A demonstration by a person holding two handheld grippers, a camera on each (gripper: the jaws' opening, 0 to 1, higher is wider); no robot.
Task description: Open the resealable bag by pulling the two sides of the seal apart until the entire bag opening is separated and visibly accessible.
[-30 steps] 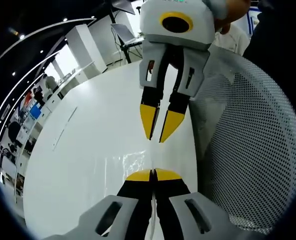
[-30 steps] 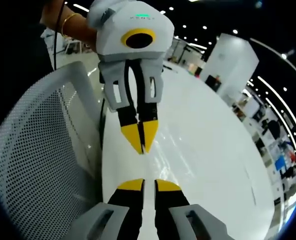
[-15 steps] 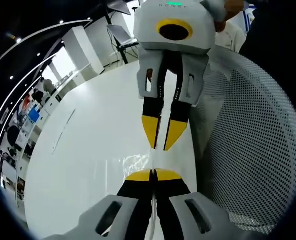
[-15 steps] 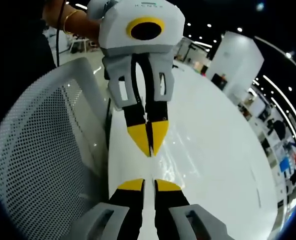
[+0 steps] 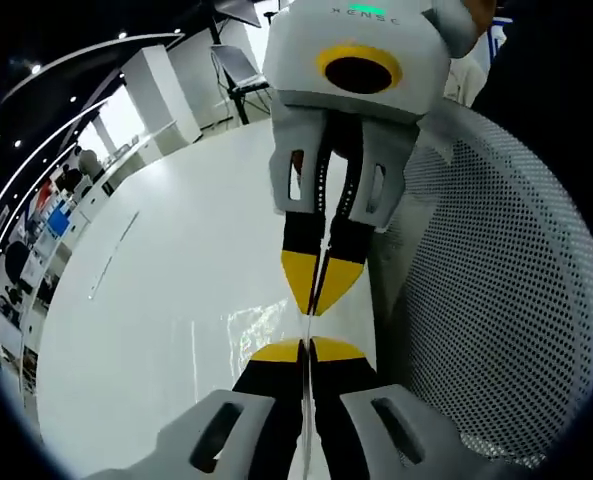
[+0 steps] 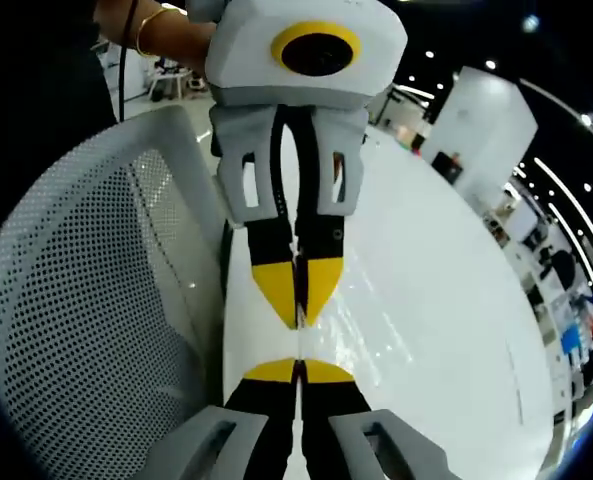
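Observation:
The clear resealable bag shows as faint glints and a thin edge over the white table. In the left gripper view my left gripper is shut on that thin edge. The right gripper reaches down from the top, tip to tip with it, its yellow fingertips closed together. In the right gripper view my right gripper is shut with the bag edge between its pads. The left gripper faces it, just above and also shut. Most of the bag is too transparent to trace.
A white perforated mesh chair back curves close beside both grippers; it also stands at the left of the right gripper view. A person's hand with a bracelet holds the left gripper. Shelves and displays line the room behind the table.
The two grippers have moved closer until their tips nearly meet. The right gripper's jaws, apart a second ago, have closed on the bag's edge. The left gripper has stayed shut.

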